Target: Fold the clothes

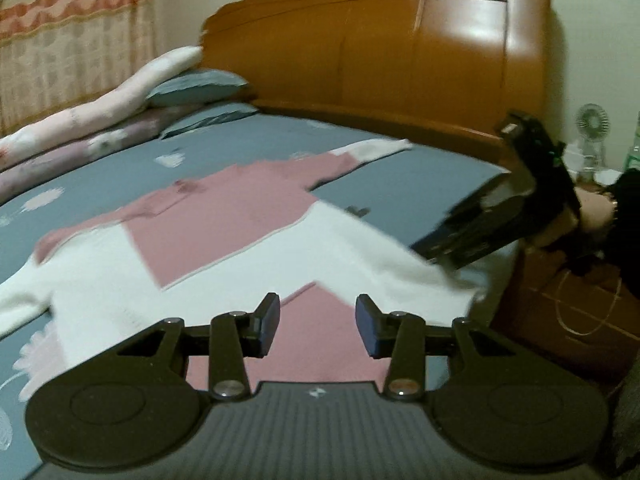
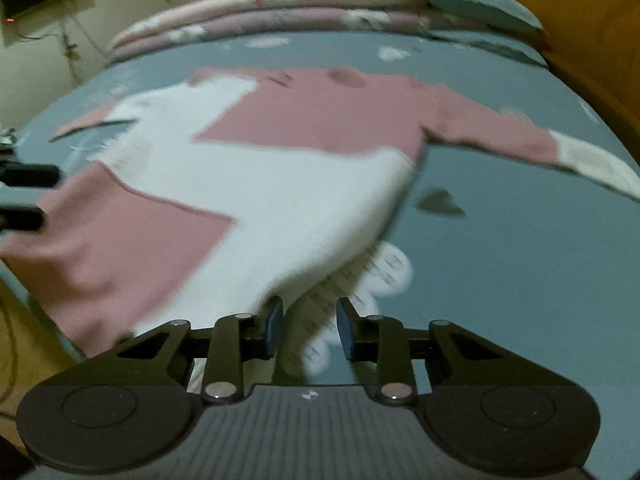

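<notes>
Pink-white sweater [image 1: 224, 216] flat on bed [image 1: 400, 176] | left gripper [image 1: 318, 326] spread | right gripper [image 2: 310, 328] spread

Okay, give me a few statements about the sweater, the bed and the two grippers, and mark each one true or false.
1. The sweater is pink and white. True.
2. It lies on a blue-grey bedsheet. True.
3. The headboard is white metal. False: it is brown wood.
4. The left gripper is clamped shut on a sleeve. False: its jaws stand apart, nothing pinched.
5. The sweater is already folded into a neat square. False: it lies spread out, one sleeve stretched sideways.
6. The right gripper has the hem between open jaws. True.
</notes>
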Tool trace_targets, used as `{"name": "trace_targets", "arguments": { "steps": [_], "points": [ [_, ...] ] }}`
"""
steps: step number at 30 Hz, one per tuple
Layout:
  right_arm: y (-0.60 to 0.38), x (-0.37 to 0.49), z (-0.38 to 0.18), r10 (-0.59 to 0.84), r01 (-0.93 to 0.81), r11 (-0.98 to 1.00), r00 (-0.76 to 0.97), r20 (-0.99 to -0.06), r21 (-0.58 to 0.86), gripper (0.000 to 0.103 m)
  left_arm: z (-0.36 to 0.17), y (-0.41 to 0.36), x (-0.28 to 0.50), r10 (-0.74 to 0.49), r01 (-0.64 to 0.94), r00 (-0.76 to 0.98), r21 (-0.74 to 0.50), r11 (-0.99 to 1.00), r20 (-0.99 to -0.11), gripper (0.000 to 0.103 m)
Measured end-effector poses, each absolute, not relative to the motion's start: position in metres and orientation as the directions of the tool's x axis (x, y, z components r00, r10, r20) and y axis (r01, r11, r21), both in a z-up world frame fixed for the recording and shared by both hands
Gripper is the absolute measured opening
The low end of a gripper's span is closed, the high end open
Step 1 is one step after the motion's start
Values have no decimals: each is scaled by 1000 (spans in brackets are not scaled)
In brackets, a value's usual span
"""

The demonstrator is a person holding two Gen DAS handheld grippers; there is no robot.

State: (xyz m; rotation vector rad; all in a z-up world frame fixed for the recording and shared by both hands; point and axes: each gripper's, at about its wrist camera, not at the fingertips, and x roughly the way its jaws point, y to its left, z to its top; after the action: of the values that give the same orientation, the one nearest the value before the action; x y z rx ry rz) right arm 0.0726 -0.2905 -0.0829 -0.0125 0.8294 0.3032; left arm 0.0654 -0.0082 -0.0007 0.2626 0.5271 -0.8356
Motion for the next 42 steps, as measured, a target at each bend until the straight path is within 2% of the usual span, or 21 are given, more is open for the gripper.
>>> {"name": "trace_targets", "arguments": {
  "steps": [7, 11, 14, 19, 23, 27, 37, 42],
  "points": [
    [-262, 92, -87, 361, -342, 924, 630, -688, 172, 34, -8, -18, 74, -644, 765, 534, -12, 644, -548, 45],
    [-258, 98, -91, 407, -334, 911, 629, -662, 243, 40, -20, -22, 84, -646, 759, 507, -60, 649, -571, 45],
    [-267, 94, -90, 429, -315, 903, 618, -658, 293, 40, -31, -25, 90, -626, 749, 497, -68, 660, -601, 45],
    [-291, 82, -97, 490, -218, 863, 586, -646, 456, 42, -42, -27, 95, -627, 749, 474, -92, 656, -618, 45],
    [-299, 80, -104, 565, -183, 796, 570, -597, 577, 48, -47, -28, 98, -630, 756, 456, -99, 647, -629, 45],
    [-302, 92, -111, 612, -152, 738, 560, -558, 657, 49, -51, -26, 100, -630, 759, 450, -100, 644, -633, 45],
    [-301, 101, -113, 678, -145, 651, 552, -485, 745, 49, -58, -16, 114, -636, 763, 410, -137, 632, -654, 46],
    [-289, 99, -118, 699, -93, 632, 498, -514, 770, 49, -47, -5, 129, -644, 771, 380, -158, 617, -664, 46]
  ]
}}
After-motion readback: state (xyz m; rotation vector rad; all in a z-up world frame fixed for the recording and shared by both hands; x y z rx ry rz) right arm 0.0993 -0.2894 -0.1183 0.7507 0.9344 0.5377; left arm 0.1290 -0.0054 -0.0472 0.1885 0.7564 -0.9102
